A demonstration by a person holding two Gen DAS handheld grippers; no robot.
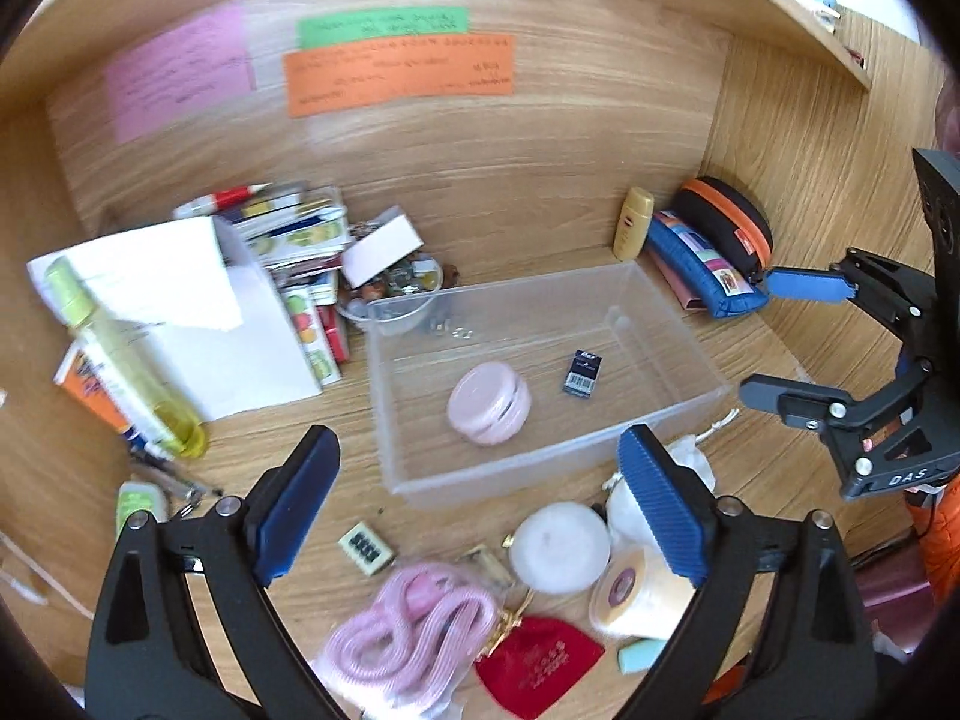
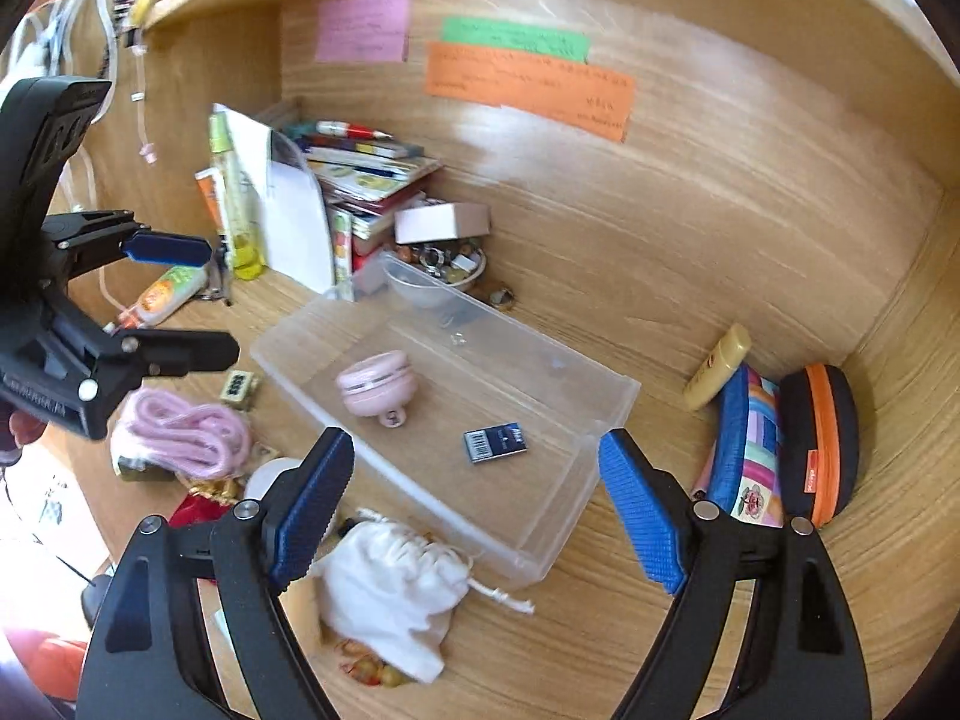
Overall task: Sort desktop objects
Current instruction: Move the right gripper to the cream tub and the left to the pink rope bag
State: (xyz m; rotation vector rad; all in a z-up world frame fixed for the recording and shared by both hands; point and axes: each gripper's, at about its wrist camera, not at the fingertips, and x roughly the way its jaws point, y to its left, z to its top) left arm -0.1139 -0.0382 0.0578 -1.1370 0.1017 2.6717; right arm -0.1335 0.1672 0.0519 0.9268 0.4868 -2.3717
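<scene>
A clear plastic box (image 1: 672, 414) (image 2: 540, 546) sits mid-desk and holds a pink round case (image 1: 489, 402) (image 2: 377, 383) and a small dark blue packet (image 1: 581, 373) (image 2: 495, 443). My left gripper (image 1: 474, 510) is open and empty, hovering above the box's near edge; it also shows in the right wrist view (image 2: 180, 300). My right gripper (image 2: 474, 516) is open and empty over the box's right end; it also shows in the left wrist view (image 1: 774, 342). Loose items lie in front: a pink cord (image 1: 408, 630) (image 2: 180, 429), a white pouch (image 2: 390, 594), a red pouch (image 1: 537, 660), a white round lid (image 1: 561, 546), a tape roll (image 1: 636, 594).
A stack of books and papers (image 1: 288, 252) (image 2: 360, 180), a yellow-green bottle (image 1: 126, 360) and a bowl of trinkets (image 1: 396, 294) (image 2: 444, 276) stand at the back left. A yellow tube (image 1: 633, 222) (image 2: 717, 366), blue pencil case (image 1: 702, 264) (image 2: 744, 438) and black-orange case (image 2: 822, 444) fill the right corner.
</scene>
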